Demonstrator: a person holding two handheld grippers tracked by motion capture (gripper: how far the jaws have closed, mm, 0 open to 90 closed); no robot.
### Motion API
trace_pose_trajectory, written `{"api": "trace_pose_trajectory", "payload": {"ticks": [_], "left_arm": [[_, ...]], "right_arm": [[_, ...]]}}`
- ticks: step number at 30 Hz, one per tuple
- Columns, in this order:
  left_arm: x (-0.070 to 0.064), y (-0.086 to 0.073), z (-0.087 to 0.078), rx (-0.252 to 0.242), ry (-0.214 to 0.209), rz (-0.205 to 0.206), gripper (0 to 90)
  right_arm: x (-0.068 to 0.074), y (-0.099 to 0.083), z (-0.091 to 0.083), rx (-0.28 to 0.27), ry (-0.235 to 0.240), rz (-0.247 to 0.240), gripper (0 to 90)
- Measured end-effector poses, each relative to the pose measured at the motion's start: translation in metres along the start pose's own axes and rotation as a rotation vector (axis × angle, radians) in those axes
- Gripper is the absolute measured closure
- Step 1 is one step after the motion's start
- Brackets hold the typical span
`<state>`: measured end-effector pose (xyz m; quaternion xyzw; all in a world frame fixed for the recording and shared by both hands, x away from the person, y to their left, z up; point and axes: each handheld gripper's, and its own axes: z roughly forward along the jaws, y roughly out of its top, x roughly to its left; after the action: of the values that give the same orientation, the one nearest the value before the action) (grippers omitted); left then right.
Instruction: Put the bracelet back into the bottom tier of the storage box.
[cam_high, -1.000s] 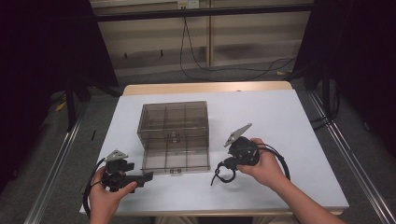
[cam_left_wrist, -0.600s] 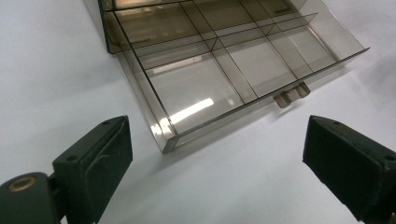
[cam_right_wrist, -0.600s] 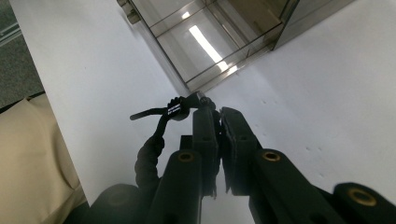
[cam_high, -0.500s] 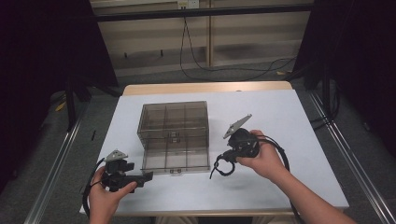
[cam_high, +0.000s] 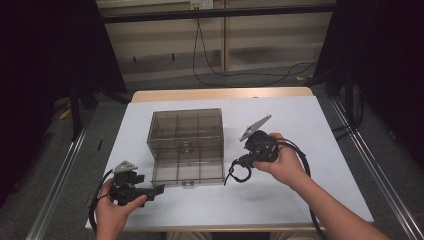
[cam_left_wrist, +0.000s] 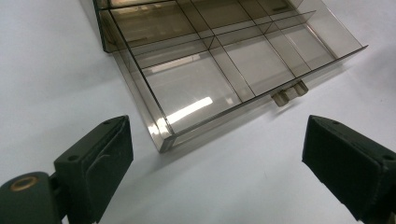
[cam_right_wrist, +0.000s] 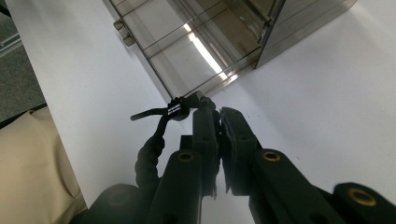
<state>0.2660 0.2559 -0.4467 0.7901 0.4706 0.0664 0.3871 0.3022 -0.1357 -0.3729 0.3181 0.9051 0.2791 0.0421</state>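
Between the two grippers sat one smoky plastic box (cam_high: 186, 134) with one drawer (cam_left_wrist: 233, 65) pulled out toward the person. Ahead of the left gripper (cam_left_wrist: 215, 158), whose jaws stood wide apart and held nothing, lay the drawer's near corner and its small handle (cam_left_wrist: 289, 93); the drawer's far end was cut off at the frame edge. The right gripper (cam_right_wrist: 218, 122) had its jaws pressed together on a coiled black cable (cam_right_wrist: 161, 135), just beside the drawer's other corner. How the cable's lower end ran was hard to make out.
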Motion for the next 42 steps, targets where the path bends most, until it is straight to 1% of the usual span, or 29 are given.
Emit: {"api": "trace_pose_trajectory", "payload": {"ticks": [2,3,4,5,6,11,14,16,21,27,34,39,42], "left_arm": [[0.0,0.0,0.0,0.003,-0.004,0.0,8.8],[0.0,0.0,0.0,0.003,-0.004,0.0,8.8],[0.0,0.0,0.0,0.003,-0.005,0.0,8.9],[0.0,0.0,0.0,0.003,-0.005,0.0,8.9],[0.0,0.0,0.0,0.002,-0.005,0.0,9.0],[-0.001,0.0,0.0,0.006,-0.007,0.004,9.2],[-0.001,0.0,0.001,0.01,-0.008,0.007,9.3],[-0.001,0.0,0.001,0.013,-0.014,0.008,9.3],[-0.001,0.0,0.001,0.009,-0.012,0.007,9.3],[-0.001,0.0,0.001,0.014,-0.018,0.01,9.5],[-0.002,0.0,0.002,0.017,-0.014,0.011,10.0],[-0.001,0.0,0.001,0.012,-0.018,0.011,10.1],[-0.001,0.0,0.001,0.014,-0.016,0.012,10.2]], "right_arm": [[-0.001,0.002,-0.001,0.0,-0.002,-0.002,84.6],[-0.001,0.003,-0.001,-0.001,-0.005,0.007,84.6],[-0.002,0.004,-0.001,-0.002,-0.005,-0.002,84.6],[-0.002,0.005,-0.001,-0.001,-0.005,0.008,84.6],[-0.003,0.006,-0.001,-0.001,-0.007,0.0,84.6],[-0.003,0.012,0.001,0.003,-0.007,-0.009,84.6],[-0.004,0.015,0.003,0.001,-0.009,-0.015,84.6],[-0.004,0.016,0.004,0.004,-0.012,-0.012,84.6],[-0.005,0.02,0.007,0.006,-0.01,-0.006,84.6],[-0.005,0.025,0.009,0.012,-0.014,-0.017,84.6],[-0.008,0.028,0.013,0.017,-0.014,-0.011,84.6],[-0.009,0.03,0.017,0.018,-0.02,-0.015,84.6],[-0.009,0.031,0.02,0.018,-0.015,-0.015,84.6]]}}
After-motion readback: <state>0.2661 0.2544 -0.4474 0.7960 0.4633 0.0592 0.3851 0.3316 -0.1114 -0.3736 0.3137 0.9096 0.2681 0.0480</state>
